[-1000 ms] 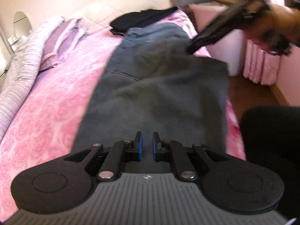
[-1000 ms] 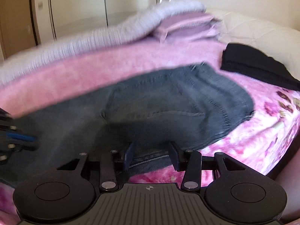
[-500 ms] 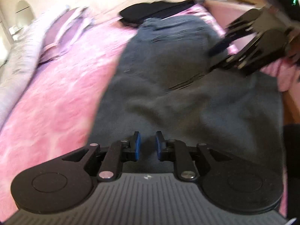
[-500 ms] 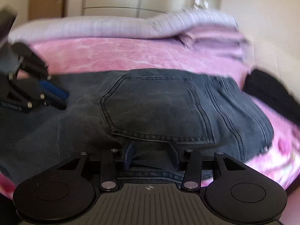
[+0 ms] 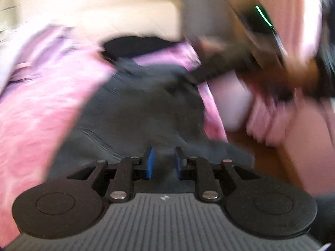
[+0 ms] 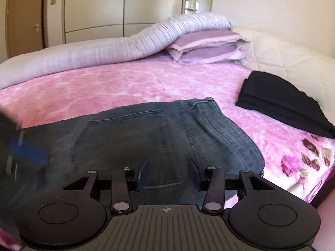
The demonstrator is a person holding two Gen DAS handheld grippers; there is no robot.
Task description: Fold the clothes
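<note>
Dark blue-grey jeans [image 6: 146, 138] lie flat on the pink blanket [image 6: 125, 83], waistband toward the headboard. My right gripper [image 6: 168, 165] hovers low over the seat of the jeans, open, with nothing between its fingers. The left wrist view is motion-blurred. In it my left gripper [image 5: 164, 152] sits over the leg part of the jeans [image 5: 136, 113], its blue pads [image 5: 150, 163] apart and holding nothing. The right gripper [image 5: 188, 77] shows as a dark smear over the far end of the jeans. The left gripper's blue pad [image 6: 27, 150] appears blurred at the left edge of the right wrist view.
A folded black garment [image 6: 280, 104] lies on the blanket near the cream headboard [image 6: 282, 54]. Purple pillows [image 6: 209, 46] and a rolled grey duvet [image 6: 104, 52] line the far side. Wardrobe doors [image 6: 94, 10] stand behind. Wooden floor [image 5: 261, 152] lies beside the bed.
The left gripper's pads have spread slightly and its view has swung upward with heavy blur. The right gripper has drawn back and lifted, so more of the bed shows.
</note>
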